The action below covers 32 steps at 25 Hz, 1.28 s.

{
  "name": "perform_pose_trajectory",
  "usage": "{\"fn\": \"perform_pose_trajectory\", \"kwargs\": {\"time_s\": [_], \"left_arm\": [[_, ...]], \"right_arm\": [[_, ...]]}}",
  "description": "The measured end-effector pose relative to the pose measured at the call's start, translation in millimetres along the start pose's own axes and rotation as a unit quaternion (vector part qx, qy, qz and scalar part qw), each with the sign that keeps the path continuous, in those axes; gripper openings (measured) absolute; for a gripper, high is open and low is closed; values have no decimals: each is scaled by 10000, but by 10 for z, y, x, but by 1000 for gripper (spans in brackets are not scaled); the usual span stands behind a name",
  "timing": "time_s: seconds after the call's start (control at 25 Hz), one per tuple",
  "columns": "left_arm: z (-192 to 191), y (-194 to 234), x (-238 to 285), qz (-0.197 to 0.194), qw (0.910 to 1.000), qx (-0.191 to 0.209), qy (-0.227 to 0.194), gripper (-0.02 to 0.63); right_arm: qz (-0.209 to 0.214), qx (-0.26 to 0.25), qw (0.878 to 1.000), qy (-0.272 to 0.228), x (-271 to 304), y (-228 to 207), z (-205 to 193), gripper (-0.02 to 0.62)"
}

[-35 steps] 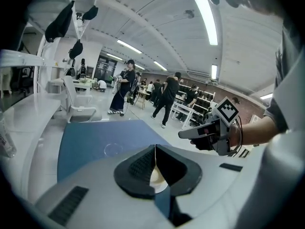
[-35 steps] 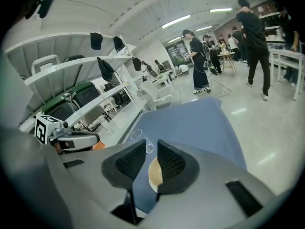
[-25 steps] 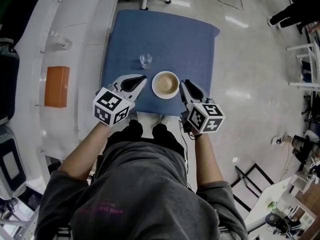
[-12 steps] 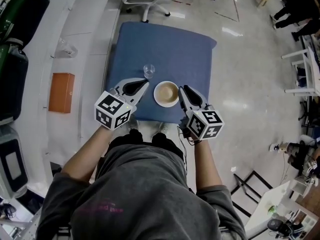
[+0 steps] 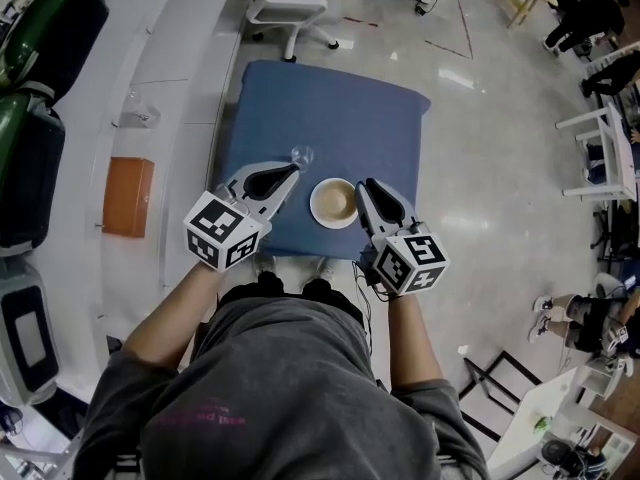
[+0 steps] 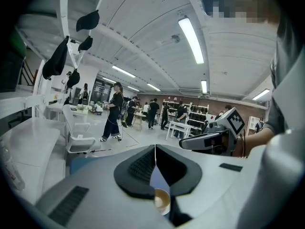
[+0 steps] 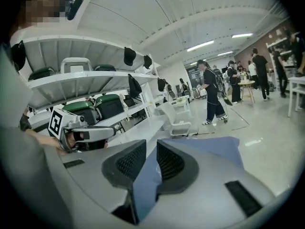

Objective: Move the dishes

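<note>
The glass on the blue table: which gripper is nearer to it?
Left. In the head view the left gripper has its tips just beside the glass; the right gripper is on the far side of the bowl from it.

The round ceramic bowl (image 5: 334, 202) is white with a tan inside; the square cloth-covered table (image 5: 330, 108) is plain blue. The left gripper (image 5: 290, 171) and right gripper (image 5: 364, 185) are white with black pads (image 5: 265, 176), their cubes (image 5: 222, 230) patterned in black-and-white squares. The flat rectangular box (image 5: 129, 197) is orange.

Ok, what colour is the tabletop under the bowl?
Plain blue: the tabletop shows best in the head view.
</note>
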<state>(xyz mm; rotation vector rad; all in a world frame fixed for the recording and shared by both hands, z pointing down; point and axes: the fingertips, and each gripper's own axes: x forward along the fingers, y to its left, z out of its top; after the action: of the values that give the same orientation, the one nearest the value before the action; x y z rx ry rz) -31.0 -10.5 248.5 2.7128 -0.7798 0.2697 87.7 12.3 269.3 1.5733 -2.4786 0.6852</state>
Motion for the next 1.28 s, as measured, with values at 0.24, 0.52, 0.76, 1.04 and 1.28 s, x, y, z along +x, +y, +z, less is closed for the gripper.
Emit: {"fn": "perform_pose_trajectory", "kwargs": {"time_s": [0.24, 0.52, 0.76, 1.04, 1.28], "left_arm": [[176, 21, -83, -28, 9998, 23, -197, 8], [347, 34, -140, -52, 9991, 140, -400, 8], [467, 69, -158, 2, 9983, 189, -553, 8], [500, 86, -155, 74, 9979, 179, -618, 8], [534, 92, -90, 132, 9975, 172, -672, 8]], "right_arm": [[62, -263, 9994, -195, -6, 158, 201, 52], [169, -382, 9984, -380, -10, 256, 391, 37], [311, -517, 9971, -466, 3, 326, 542, 29], [521, -588, 9955, -529, 54, 398, 680, 12], [637, -623, 9948, -492, 96, 352, 707, 5]]}}
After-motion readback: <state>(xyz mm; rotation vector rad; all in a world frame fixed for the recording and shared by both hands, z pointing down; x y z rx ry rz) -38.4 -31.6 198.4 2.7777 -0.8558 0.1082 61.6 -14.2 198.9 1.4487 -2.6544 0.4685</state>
